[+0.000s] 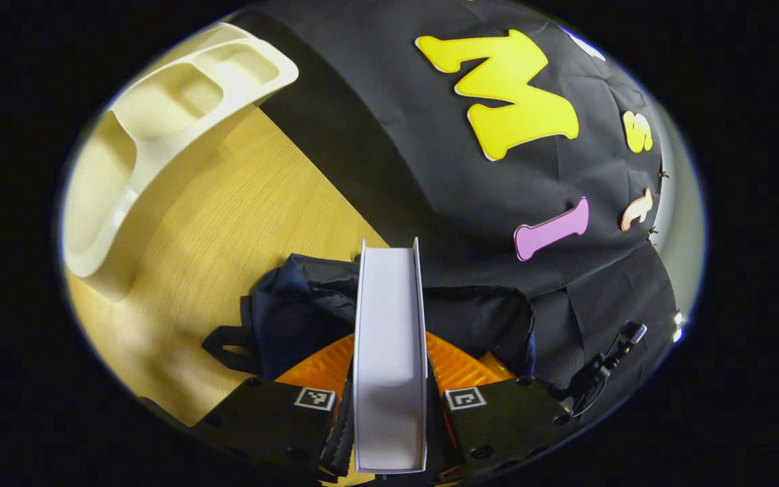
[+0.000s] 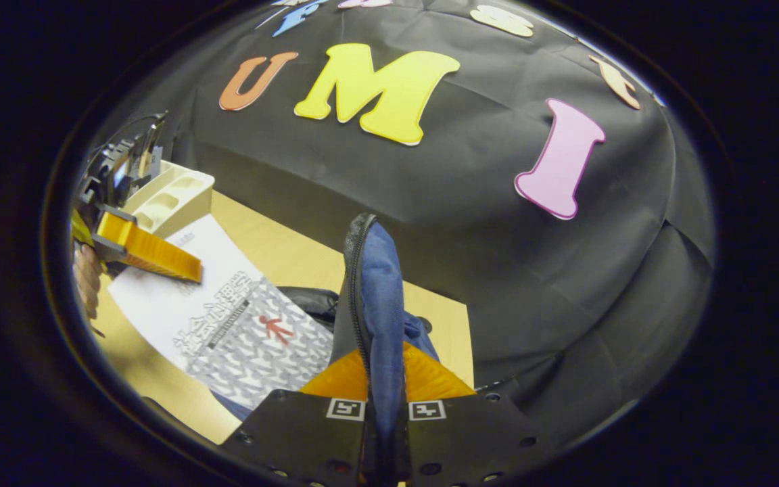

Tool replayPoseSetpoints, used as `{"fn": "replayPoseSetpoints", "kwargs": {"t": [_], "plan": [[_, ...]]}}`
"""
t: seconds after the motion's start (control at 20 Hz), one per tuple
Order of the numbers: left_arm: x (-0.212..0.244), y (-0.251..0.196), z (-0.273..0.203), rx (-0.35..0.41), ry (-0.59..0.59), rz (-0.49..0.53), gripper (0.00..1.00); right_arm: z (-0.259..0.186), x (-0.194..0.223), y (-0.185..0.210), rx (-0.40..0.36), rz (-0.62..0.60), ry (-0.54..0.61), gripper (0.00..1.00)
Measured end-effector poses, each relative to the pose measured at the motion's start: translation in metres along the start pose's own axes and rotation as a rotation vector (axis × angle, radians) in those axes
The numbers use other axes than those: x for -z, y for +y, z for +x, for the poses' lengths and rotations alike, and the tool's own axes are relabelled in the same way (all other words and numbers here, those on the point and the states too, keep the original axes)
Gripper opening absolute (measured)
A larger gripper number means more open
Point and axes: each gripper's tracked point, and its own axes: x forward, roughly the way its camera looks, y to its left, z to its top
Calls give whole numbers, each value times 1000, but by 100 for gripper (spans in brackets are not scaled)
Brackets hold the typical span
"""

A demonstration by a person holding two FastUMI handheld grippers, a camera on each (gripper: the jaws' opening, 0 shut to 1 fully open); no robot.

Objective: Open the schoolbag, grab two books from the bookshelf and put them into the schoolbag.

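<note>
While the schoolbag is held open from one side, a book hangs above it, and the items run as follows, largest first.

Table (image 1: pixel 214 223): light wood, bearing everything below.

Bookshelf (image 1: pixel 159 115): cream, with moulded compartments, at the far edge of the table, well apart from the bag.

Schoolbag (image 1: pixel 301 304): dark blue fabric, slumped on the table directly beneath and ahead of the left gripper. In the right gripper view its zippered flap (image 2: pixel 376 297) stands upright, lifted clear of the body.

Book (image 1: pixel 389 352): pale cover. Its long axis runs straight out along the left fingers toward the booth wall, page edge facing the camera. In the right gripper view its cover (image 2: pixel 227 325) slopes down toward the bag's mouth, just beside the raised flap.

Left gripper (image 1: pixel 389 406): closed partway, both fingers pressed on the book's covers. It is the nearer hand to the opening; the bag lies below and forward.

Right gripper (image 2: pixel 386 406): nearly closed, pinching the flap edge.

Judged: the next move is downward along the book's long axis.
</note>
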Motion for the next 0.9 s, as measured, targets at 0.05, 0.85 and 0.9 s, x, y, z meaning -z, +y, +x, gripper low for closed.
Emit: {"fn": "replayPoseSetpoints", "kwargs": {"t": [0.05,0.85,0.9], "plan": [[-1,6,14,-9,-1,-24,45,-1,-3,0,1,8,-9,8],[58,3,118,-85,-153,69,45,-18,-14,8,-56,80,-94,8],[63,0,124,-83,-162,72,45,-19,-16,9,-57,77,-99,8]]}}
